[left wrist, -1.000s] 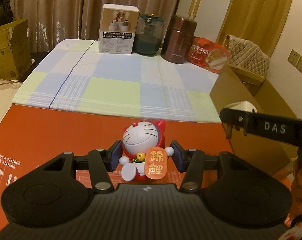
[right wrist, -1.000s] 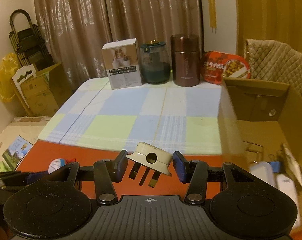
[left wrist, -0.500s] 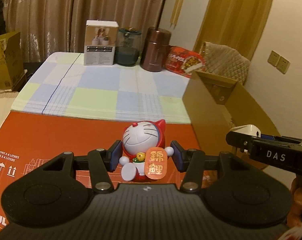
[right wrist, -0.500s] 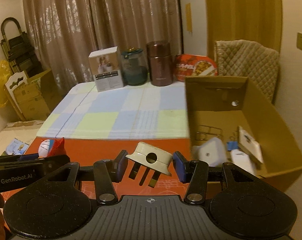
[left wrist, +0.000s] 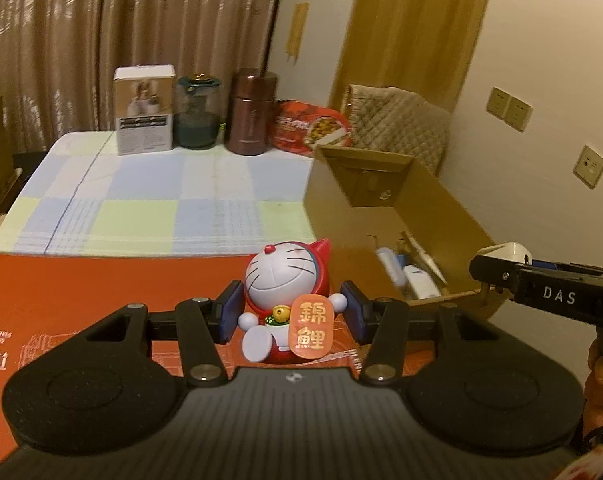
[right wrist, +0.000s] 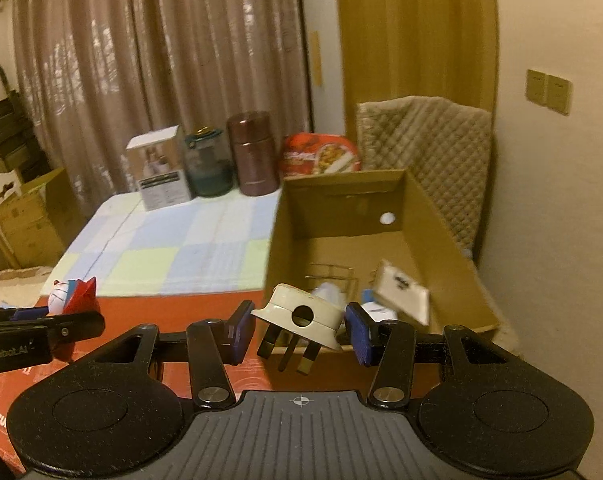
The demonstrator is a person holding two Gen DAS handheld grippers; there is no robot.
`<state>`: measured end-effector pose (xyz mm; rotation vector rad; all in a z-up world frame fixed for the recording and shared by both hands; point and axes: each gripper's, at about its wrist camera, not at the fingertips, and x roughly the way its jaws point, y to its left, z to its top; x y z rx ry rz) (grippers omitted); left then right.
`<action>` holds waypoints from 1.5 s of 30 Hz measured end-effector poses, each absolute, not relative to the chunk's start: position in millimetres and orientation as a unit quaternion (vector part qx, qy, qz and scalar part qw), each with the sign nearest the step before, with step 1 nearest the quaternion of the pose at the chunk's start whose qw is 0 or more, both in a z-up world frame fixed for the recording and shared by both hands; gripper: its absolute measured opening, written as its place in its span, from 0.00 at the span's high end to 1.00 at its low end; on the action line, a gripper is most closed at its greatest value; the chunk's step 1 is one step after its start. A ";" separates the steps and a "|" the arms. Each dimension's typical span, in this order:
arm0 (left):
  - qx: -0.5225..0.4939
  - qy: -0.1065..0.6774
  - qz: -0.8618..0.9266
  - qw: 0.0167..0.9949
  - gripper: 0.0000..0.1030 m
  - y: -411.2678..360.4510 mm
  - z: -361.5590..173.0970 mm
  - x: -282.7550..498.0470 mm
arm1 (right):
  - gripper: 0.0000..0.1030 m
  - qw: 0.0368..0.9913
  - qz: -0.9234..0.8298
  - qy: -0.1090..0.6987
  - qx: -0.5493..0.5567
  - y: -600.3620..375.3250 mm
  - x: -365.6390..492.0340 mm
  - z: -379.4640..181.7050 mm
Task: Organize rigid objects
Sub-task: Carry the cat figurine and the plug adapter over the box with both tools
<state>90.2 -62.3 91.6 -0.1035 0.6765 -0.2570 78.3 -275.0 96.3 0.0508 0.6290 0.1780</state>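
Tongs [left wrist: 291,312] pinch red-hooded cat figurine [left wrist: 279,284] (white-faced, whiskered).

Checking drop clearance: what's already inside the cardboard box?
Inside the cardboard box: a white card-like item, wire clips, a small blue piece and white plastic items, all blurred. The near corner is hidden behind the plug held in the right gripper.

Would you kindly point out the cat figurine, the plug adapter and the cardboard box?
cat figurine [left wrist: 275,276], left wrist view, white face
plug adapter [right wrist: 297,314], right wrist view, cream body
cardboard box [right wrist: 341,216], right wrist view, inner far wall
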 end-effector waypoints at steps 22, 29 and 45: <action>-0.024 0.335 -0.162 0.928 0.54 -112.3 101.5 98.3 | 0.55 0.953 0.057 0.296 0.036 -320.3 78.3 114.0; -0.022 0.339 -0.170 0.925 0.54 -123.4 98.3 105.1 | 0.55 0.953 0.052 0.298 0.033 -331.4 83.3 112.6; 0.012 0.335 -0.199 0.921 0.54 -166.5 97.8 176.5 | 0.55 0.943 0.072 0.324 0.019 -364.5 161.8 108.3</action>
